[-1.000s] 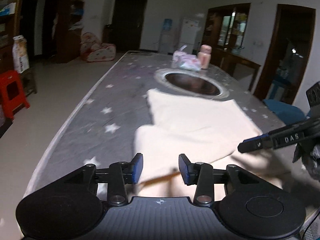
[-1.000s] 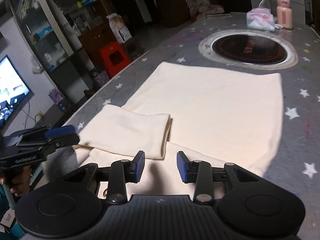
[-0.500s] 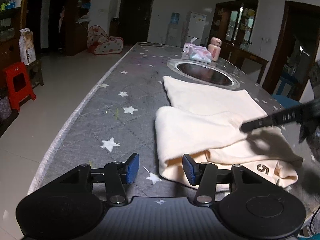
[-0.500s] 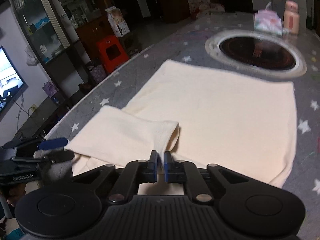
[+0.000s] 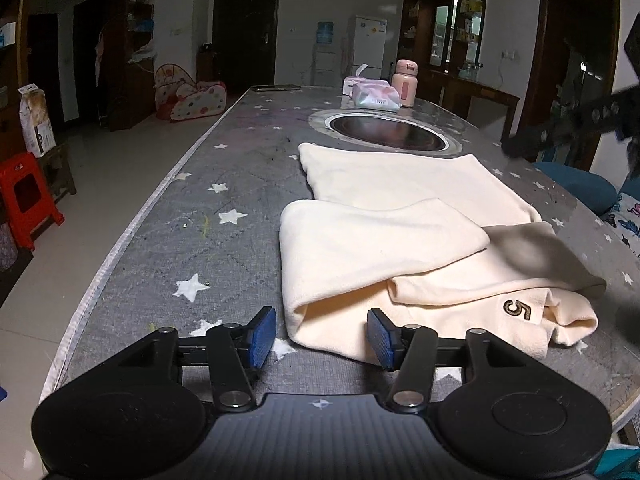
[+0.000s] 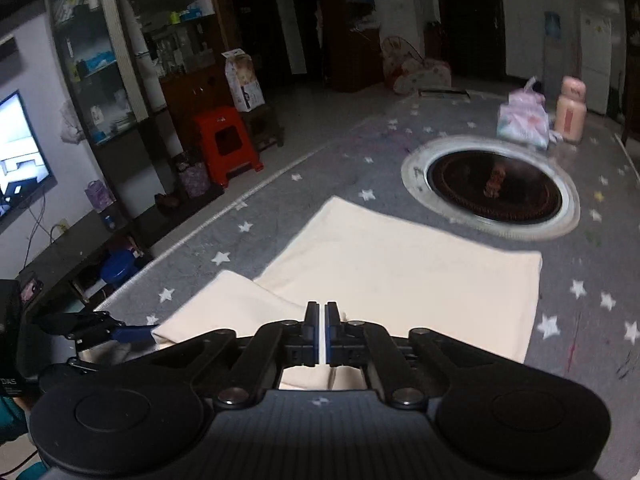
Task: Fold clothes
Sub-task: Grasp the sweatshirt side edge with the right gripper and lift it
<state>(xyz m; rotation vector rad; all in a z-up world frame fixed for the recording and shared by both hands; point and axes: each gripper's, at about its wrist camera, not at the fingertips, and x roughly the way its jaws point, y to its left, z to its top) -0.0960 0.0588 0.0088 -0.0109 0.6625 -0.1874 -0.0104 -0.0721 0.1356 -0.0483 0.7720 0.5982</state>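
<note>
While the left gripper [image 5: 322, 334] hangs over the near edge of the table [image 5: 168, 240], its jaws stand about half open with the folded corner of the cream garment [image 5: 400, 236] lying between the blue pads, apparently untouched. The garment rests flat toward the near right of the table, its sleeve [image 5: 360, 240] turned over the body and a stitched "5" [image 5: 517, 311] showing at the near end. A second ago that gripper sat lower over the cloth; the view has since backed off to show the whole fold.

From the right wrist, the right gripper [image 6: 323, 332] has its jaws pinched almost together; cream cloth seems to show in the slit, though blur leaves it unsure whether fabric is really caught. A second ago these jaws stood apart. To fold well, the person would judge the pinch secure first, then carry the layer across evenly, with the left gripper steadying the crease.
</note>
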